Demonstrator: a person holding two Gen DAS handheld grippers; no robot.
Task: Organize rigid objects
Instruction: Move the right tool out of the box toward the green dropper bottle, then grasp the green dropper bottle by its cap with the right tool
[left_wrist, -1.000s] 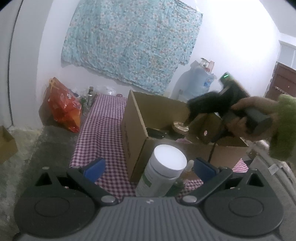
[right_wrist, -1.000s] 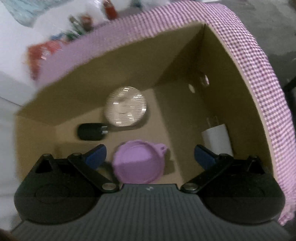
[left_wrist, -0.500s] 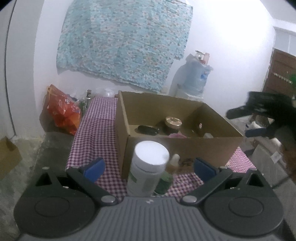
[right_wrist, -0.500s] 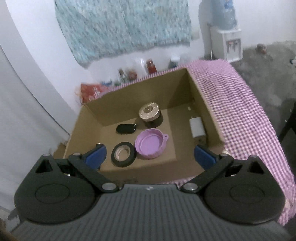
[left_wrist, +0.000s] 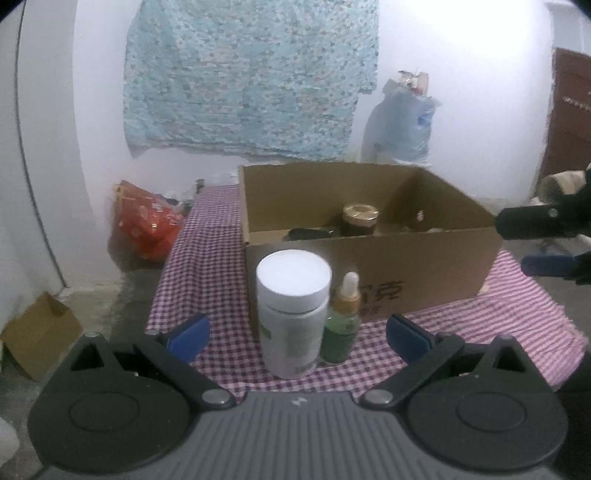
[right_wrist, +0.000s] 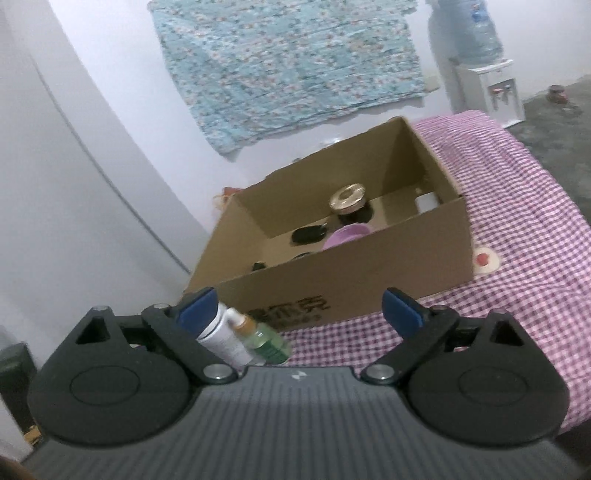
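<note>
A white pill bottle (left_wrist: 293, 314) and a small green dropper bottle (left_wrist: 341, 325) stand on the checked cloth in front of an open cardboard box (left_wrist: 373, 273). My left gripper (left_wrist: 297, 332) is open and empty, just short of the two bottles. My right gripper (right_wrist: 299, 310) is open and empty, drawn back from the box (right_wrist: 354, 284); the bottles (right_wrist: 240, 336) show by its left finger. The right gripper also shows at the right edge of the left wrist view (left_wrist: 546, 240). In the box lie a gold-lidded jar (right_wrist: 349, 203), a purple lid (right_wrist: 345, 236) and black items.
The table has a purple checked cloth (right_wrist: 517, 206). A small round white and red object (right_wrist: 484, 258) lies right of the box. A red bag (left_wrist: 144, 218) sits at the table's far left end. A water dispenser (right_wrist: 480, 59) stands by the back wall.
My right gripper has pulled up and back out of the box, from close over its contents to the table's near side. The left gripper has drawn back a little and levelled.
</note>
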